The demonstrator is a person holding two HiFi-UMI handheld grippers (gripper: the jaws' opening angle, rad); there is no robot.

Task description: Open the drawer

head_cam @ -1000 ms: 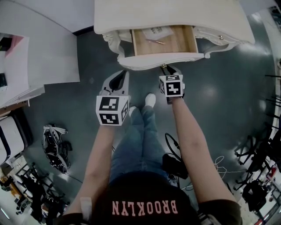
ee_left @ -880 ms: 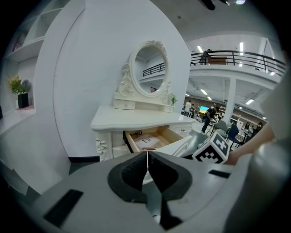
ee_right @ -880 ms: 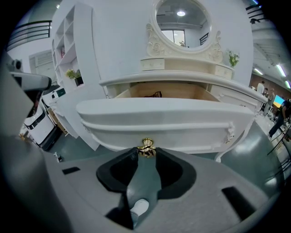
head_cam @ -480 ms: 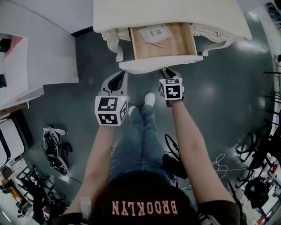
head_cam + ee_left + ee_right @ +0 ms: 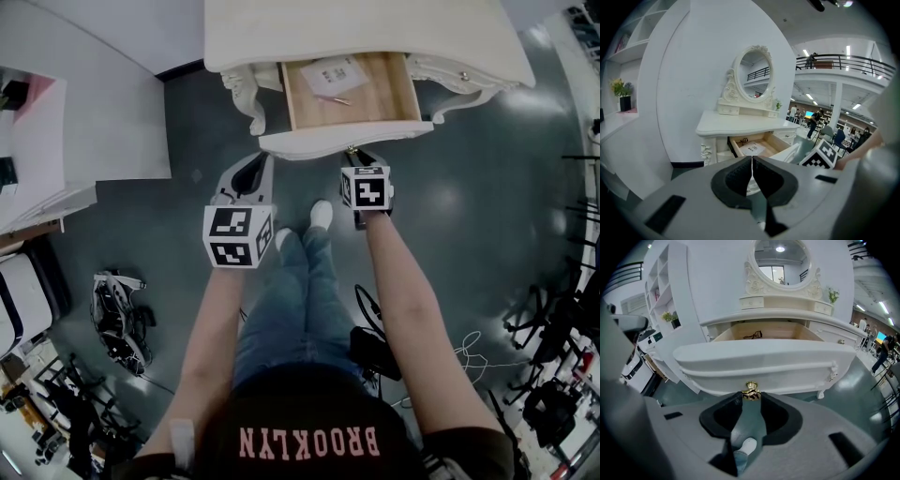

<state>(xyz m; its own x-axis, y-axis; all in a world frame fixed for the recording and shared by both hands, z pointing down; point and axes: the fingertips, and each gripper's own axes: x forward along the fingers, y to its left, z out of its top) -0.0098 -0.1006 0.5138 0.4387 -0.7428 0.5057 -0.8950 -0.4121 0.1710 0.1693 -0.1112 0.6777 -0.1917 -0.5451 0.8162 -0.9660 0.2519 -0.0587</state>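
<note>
Right hand-held gripper (image 5: 751, 398) grasps the small gold knob (image 5: 751, 389) on the white-fronted wooden drawer (image 5: 375, 92), standing well out just ahead of it below the white tabletop (image 5: 356, 28); a straight, level pull should avoid binding; left hand-held gripper (image 5: 751, 164), clenched on nothing, hangs alongside; the person's legs (image 5: 281, 309) behind limit travel; a white paper sheet (image 5: 333, 70) lies inside.

Light: bright, even, from overhead | Glare: pale patches on the glossy floor (image 5: 450, 202); lamp reflected in the mirror (image 5: 780, 261) | Shadows: soft; drawer (image 5: 764, 336) interior dimmer | Distortion: strong fisheye, black corners in both gripper views | Focus: near foreground blurred, background sharper
</note>
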